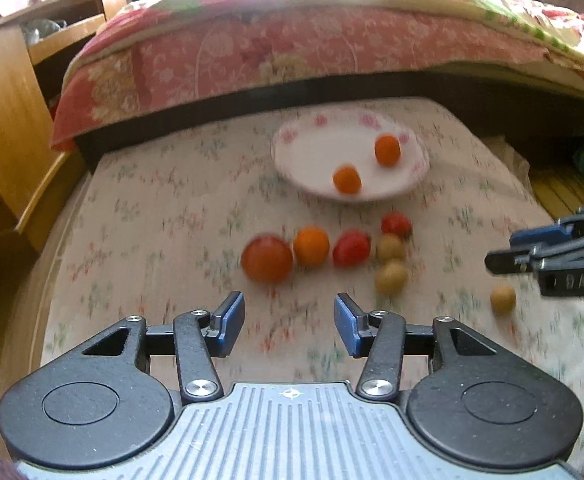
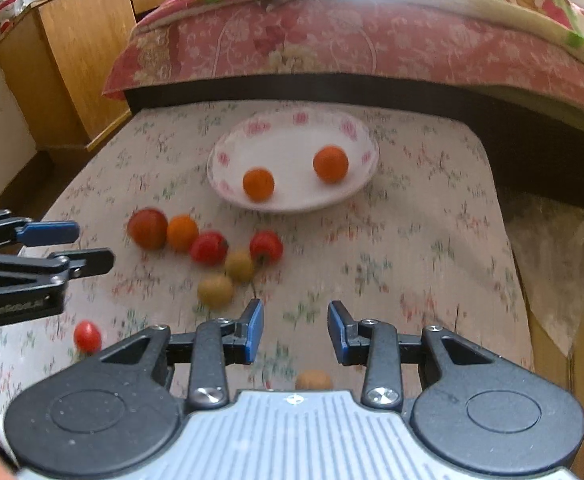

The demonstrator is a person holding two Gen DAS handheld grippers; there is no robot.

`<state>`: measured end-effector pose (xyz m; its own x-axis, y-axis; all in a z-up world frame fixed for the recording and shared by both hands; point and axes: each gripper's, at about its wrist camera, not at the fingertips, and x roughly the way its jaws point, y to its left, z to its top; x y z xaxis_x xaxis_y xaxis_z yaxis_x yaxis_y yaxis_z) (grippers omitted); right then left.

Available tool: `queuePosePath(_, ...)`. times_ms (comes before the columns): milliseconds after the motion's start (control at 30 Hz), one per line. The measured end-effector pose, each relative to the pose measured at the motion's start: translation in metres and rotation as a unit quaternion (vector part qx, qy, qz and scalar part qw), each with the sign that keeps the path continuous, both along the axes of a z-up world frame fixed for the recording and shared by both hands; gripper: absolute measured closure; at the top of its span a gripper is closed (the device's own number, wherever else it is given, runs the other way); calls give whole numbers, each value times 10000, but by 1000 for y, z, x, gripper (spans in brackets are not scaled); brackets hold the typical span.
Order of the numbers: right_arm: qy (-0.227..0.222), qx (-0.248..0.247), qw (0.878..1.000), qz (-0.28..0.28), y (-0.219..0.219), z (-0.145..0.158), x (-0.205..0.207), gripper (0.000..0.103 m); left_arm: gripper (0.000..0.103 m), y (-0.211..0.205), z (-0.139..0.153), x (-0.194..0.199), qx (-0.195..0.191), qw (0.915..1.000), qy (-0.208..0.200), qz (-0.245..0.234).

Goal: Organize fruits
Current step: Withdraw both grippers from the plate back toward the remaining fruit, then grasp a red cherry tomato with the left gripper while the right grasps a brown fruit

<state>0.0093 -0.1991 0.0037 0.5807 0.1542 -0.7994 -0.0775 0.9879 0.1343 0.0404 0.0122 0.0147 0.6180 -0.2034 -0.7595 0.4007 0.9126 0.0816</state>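
A white plate with pink flowers lies on the flowered cloth and holds two small oranges. In front of it lie a big red-orange fruit, an orange, two red fruits and tan round fruits. My left gripper is open and empty, just short of the row. My right gripper is open and empty; a tan fruit lies under it. A small red fruit lies at left.
A bed with a pink flowered cover runs along the far side. A wooden cabinet stands at left. The right gripper shows in the left wrist view; the left gripper shows in the right wrist view.
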Motion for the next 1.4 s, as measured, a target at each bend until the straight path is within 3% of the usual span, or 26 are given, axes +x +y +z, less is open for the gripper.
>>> queuePosePath(267,177,-46,9998,61,4,-9,-21,66,45,13,-21,-24,199,9995,255,-52)
queuePosePath(767,268,31,9995,169,-1,-28,-24,66,51,11,-52,-18,433,9981,441,-69)
queuePosePath(1000,115,-137,9997,152,-3,-28,-21,66,52,8,-53,-18,434,9985,331,-70)
queuePosePath(1400,363,-186,9991,65,-8,-42,-13,65,56,8,-54,-23,458,9987,202,-121)
